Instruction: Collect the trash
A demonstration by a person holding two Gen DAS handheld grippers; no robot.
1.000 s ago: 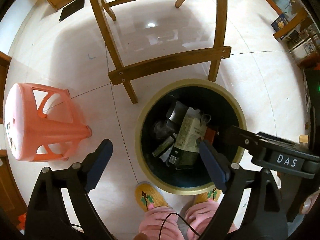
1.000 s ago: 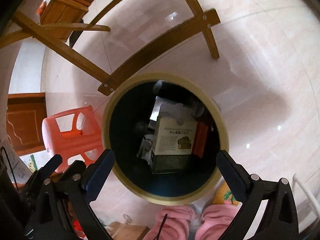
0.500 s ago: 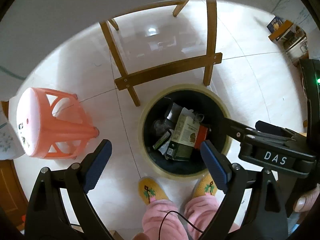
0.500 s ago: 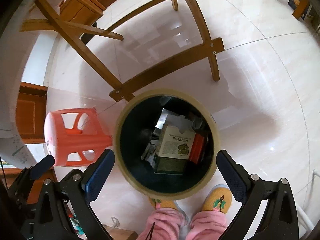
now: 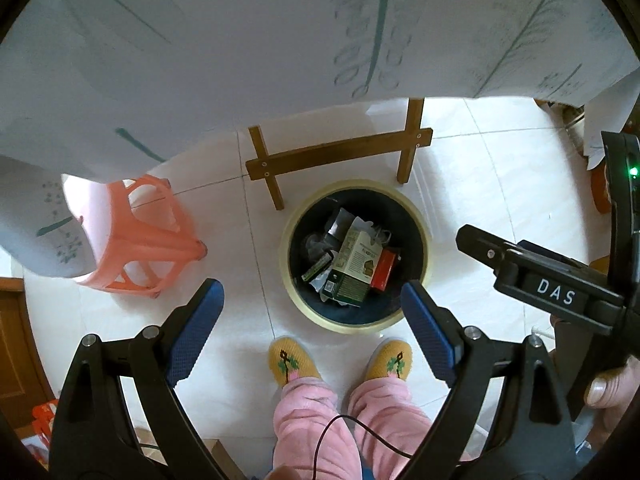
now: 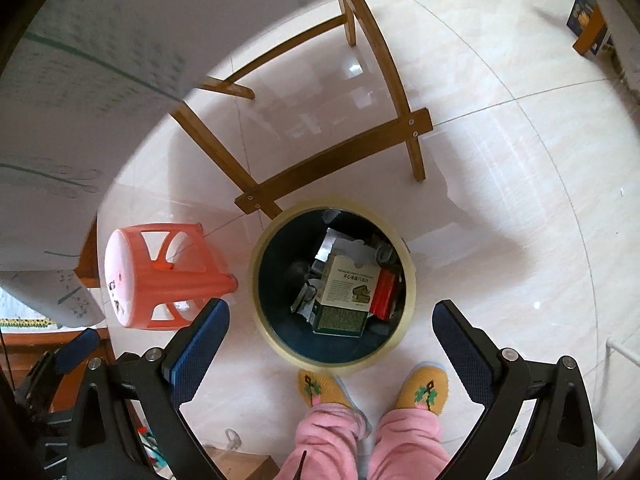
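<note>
Below, in the left wrist view, the floor (image 5: pixel 472 184) is pale glossy tile with thin grout lines. A round bin (image 5: pixel 426 240) with a cream rim and dark inside stands on it, just in front of a wooden frame (image 5: pixel 340 152) of legs and a crossbar. The trash in the bin includes a green-and-white carton (image 5: pixel 354 266) with a red box (image 5: pixel 383 274) touching its right side. A white cloth (image 5: pixel 240 40) with a green-grey print hangs over the top of the view, covering the worktop. An orange plastic stool (image 5: pixel 148 240) lies on its side, left of the bin. Two yellow slippers (image 5: pixel 292 364) and pink trouser legs stand just near the bin. The left tongs (image 5: pixel 310 332) are spread wide and hold nothing. The right tongs (image 5: pixel 476 242) reach in from the right; their spread cannot be told here.

From the right wrist view, the same bin (image 6: pixel 256 280) sits on the shiny floor (image 6: pixel 520 200), touching the frame's crossbar (image 6: pixel 336 164). The carton (image 6: pixel 346 294) and red box (image 6: pixel 382 294) lie inside. The stool (image 6: pixel 160 276) lies left of the bin. The right tongs (image 6: pixel 330 344) are wide apart and empty.
</note>
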